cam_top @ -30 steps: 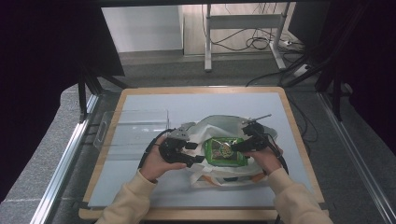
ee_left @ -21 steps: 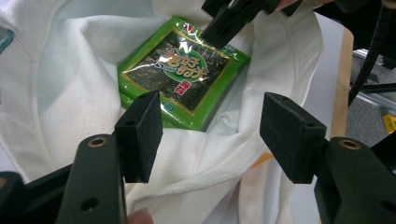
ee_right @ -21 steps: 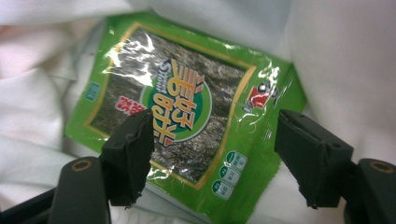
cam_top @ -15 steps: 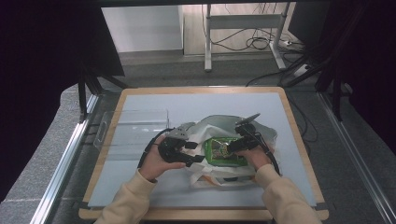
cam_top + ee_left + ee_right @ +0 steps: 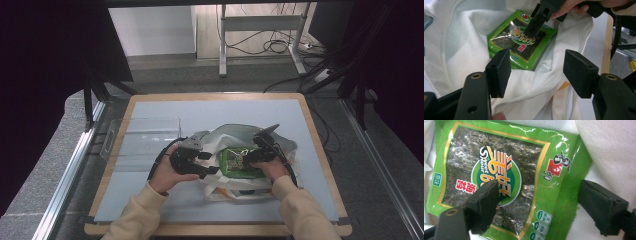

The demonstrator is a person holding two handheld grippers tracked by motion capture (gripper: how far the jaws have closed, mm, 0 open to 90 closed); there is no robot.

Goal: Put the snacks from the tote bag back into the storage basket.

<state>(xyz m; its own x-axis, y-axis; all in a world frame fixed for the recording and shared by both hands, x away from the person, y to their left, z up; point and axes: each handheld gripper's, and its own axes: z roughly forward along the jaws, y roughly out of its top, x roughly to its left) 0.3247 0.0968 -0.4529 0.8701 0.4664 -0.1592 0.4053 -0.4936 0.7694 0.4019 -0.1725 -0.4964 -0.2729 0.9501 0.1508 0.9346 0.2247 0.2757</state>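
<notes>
While the left tool gapes over the bag's rim, the right tool, just widening, straddles the packet's edge.

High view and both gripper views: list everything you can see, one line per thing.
seaweed snack packet: one, green with dark window, lying in the open bag
cloth bag: one, white, mid-table, mouth spread
clear plastic tray: one, transparent, at the table's left edge
table: one, pale blue top, wooden rim
left gripper: one, black, jaws open above the bag's cloth
right gripper: one, black, jaws open over the packet, just been opening
sleeves: two, cream
</notes>
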